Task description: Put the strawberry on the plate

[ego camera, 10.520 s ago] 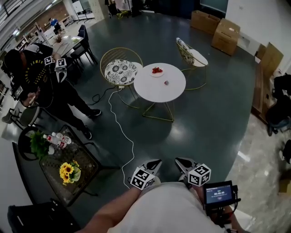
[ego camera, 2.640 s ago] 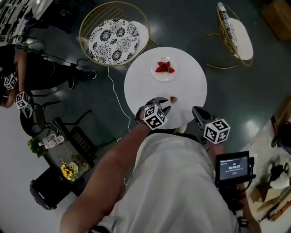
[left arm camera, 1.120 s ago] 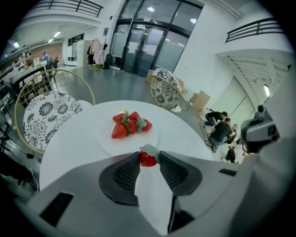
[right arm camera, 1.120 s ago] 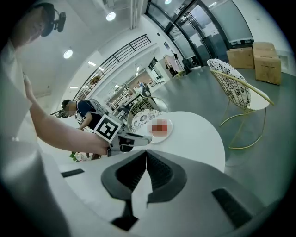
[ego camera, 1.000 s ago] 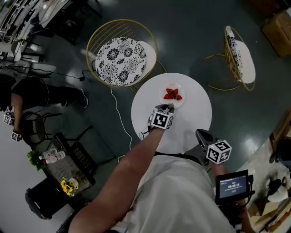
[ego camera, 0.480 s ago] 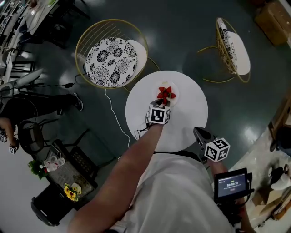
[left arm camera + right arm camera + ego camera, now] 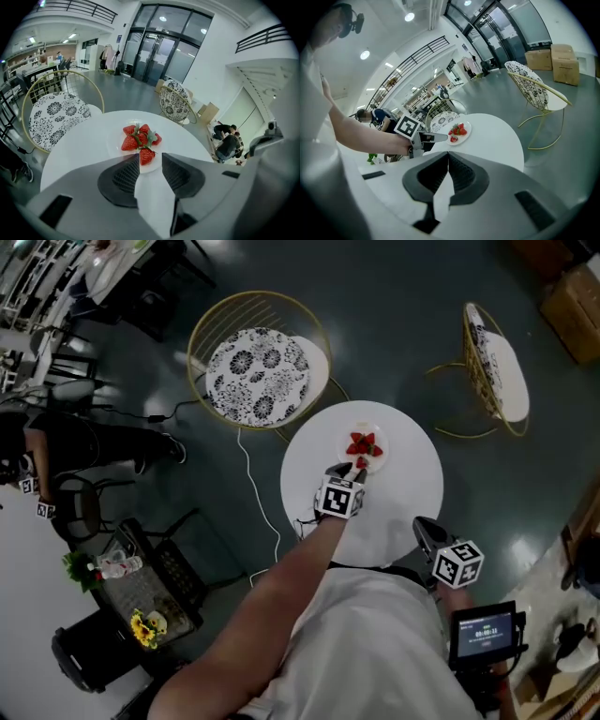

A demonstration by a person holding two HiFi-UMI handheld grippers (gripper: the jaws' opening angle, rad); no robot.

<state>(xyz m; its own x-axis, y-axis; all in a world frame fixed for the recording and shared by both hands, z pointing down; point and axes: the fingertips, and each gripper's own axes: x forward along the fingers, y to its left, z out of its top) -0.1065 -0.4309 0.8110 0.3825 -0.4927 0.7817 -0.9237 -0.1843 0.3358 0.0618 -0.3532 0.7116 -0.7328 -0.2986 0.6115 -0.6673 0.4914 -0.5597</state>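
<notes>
From above, a chair point(image 7: 258, 376) with a flowery cushion stands at the upper left, just beside the round white table point(image 7: 408, 493) in the middle. The plate point(image 7: 345, 434) sits near the table's top edge in this view. The left gripper point(image 7: 357, 469) comes in from below, with its tips at the plate's lower rim. The right half of the table is bare. The right gripper point(image 7: 424, 525) hangs at the table's lower right edge, well apart from the plate. A second chair point(image 7: 497, 367) stands at the upper right, apart from the table. Dark floor point(image 7: 394, 324) lies open between the two chairs.

Only the left gripper view shows the gap. Its jaws are spread, and the strawberry point(image 7: 146, 156) lies on the plate's near rim, right at the jaw tips. It looks loose, not pinched. Behind it a small heap point(image 7: 139, 137) of strawberries fills the middle of the plate.

Only the right gripper view shows the left gripper from the side, left of the middle of the frame, pointing at the plate. The right gripper's own jaws are pressed together with nothing between them.
</notes>
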